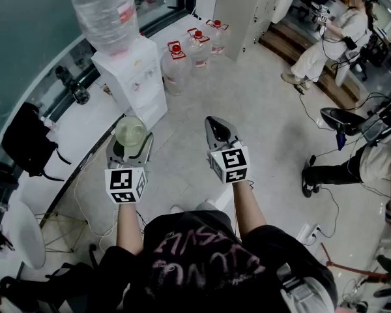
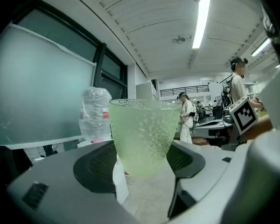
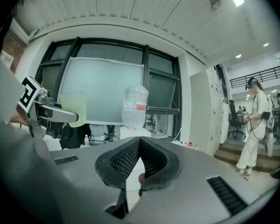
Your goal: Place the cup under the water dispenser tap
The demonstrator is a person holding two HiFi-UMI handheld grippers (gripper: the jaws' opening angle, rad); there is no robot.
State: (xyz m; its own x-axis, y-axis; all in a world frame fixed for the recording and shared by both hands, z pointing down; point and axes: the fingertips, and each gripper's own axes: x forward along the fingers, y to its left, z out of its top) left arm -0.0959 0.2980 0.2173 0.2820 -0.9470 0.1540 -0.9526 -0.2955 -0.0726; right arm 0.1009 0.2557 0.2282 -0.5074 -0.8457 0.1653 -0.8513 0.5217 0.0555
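Left gripper squeezes pale green bumpy cup, cup upright. Right gripper jaws pressed together, nothing inside. White water dispenser ahead, apart from cup.

The left gripper has grey jaws lined with black ribbed pads, which press on a pale green, dimpled, translucent plastic cup. The cup stands upright at the frame's centre. Behind it, left of centre, is a clear upturned water bottle with a red label. At right is a black-and-white marker cube.
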